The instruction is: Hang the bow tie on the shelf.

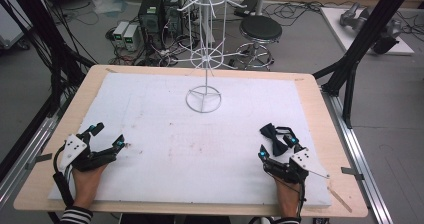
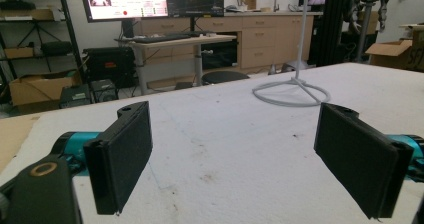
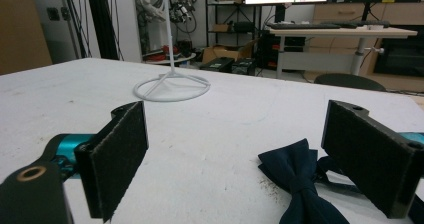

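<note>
The bow tie (image 1: 273, 137) lies flat on the white pad at the near right of the bench (image 1: 320, 119), dark navy, with its strap trailing off to the right. In the high view its long axis runs on a slant, from far left to near right. The right claw (image 1: 276, 147) is released, jaws spread wide, and sits right at the tie: the tie rests just ahead of it and between the lines of the two jaws, closer to the right-hand one.

From the right gripper view the bow tie (image 3: 299, 184) shows low in the gap, leaning toward the right jaw, its knot pointing roughly back at the camera, so the jaws stand to either side of the tie's wings rather than across its narrow middle. My guess is the hand will want a small push forward before closing.

The left claw (image 1: 109, 136) is also released, holding nothing, well apart at the near left. The white wire rack (image 1: 204, 54) stands at the far middle of the bench, well beyond both claws.
</note>
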{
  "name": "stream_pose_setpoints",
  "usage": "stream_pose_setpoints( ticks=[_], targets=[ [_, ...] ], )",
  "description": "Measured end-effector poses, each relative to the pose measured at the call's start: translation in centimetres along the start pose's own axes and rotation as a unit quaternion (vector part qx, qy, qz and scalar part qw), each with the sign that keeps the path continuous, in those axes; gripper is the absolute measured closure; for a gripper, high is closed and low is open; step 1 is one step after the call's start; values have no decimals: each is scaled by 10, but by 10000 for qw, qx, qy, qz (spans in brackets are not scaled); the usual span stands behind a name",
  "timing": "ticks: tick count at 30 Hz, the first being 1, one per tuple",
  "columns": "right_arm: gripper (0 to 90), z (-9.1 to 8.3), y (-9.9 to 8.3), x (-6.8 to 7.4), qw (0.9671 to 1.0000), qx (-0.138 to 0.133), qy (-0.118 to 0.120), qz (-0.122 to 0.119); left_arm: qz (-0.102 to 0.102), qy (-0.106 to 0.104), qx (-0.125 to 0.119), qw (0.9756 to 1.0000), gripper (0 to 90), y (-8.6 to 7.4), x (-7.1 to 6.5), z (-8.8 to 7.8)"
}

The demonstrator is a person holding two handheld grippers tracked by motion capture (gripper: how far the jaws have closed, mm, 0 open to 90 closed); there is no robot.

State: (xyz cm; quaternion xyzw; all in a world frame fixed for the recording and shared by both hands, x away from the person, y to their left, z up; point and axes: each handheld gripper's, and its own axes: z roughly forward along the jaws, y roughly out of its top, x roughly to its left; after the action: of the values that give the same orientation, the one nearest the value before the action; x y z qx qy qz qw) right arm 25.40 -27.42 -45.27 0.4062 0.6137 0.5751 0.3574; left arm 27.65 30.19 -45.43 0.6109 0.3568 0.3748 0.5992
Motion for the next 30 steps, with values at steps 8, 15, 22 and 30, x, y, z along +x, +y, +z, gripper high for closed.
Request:
stream_pose_setpoints(
  ticks=[8, 15, 22, 30],
  targets=[
    [104, 0, 0, 0, 10000, -4, -32, -5, 5, 7, 1, 10000, 160, 0, 0, 0],
    [104, 1, 1, 1, 9999, 77, -62, -68, 9, 9, 6, 10000, 160, 0, 0, 0],
    [104, 5, 4, 1, 9994, 340, 33, -54, -13, 8, -4, 10000, 160, 0, 0, 0],
    [104, 2, 24, -2, 9990, 430, 114, -89, -14, 7, 5, 10000, 160, 0, 0, 0]
  ],
)
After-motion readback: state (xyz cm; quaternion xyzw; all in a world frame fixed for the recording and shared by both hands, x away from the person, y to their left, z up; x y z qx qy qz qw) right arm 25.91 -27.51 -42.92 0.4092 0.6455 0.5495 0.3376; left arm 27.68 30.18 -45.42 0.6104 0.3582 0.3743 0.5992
